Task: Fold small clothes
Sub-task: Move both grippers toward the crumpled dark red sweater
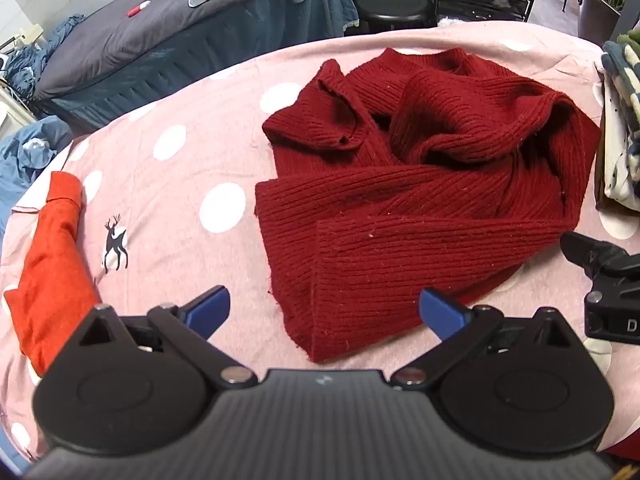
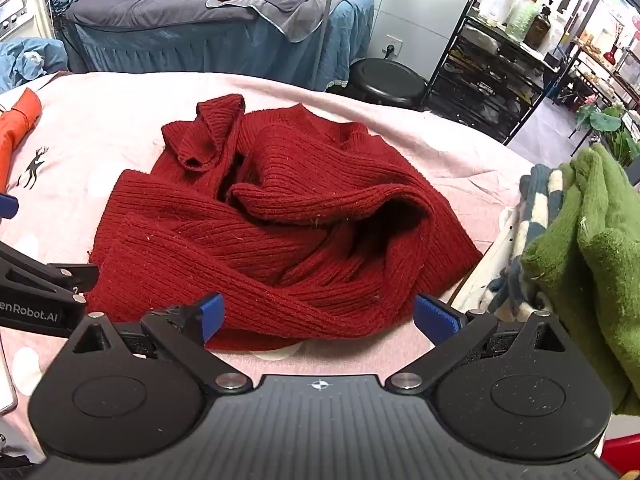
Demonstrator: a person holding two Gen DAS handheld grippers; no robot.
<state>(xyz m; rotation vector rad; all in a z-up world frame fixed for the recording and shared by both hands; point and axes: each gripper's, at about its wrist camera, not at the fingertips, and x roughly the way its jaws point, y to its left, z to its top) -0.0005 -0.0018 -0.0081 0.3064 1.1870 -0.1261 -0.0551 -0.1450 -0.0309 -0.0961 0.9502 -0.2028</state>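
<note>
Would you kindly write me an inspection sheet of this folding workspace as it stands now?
Surface: pink polka-dot sheet with a deer print, lightly wrinkled.
Job's things: dark red knit sweater lies crumpled and unfolded at centre; orange garment lies apart at the left edge.
Clutter: stacked clothes, with a green knit piece on top, at the right.
Grippers: left tool open, empty, short of the sweater's near hem; right tool open, empty, at the sweater's near edge.
Cables: nothing seen.
Surroundings: grey-covered bed, black stool, black shelf rack, plants.
</note>
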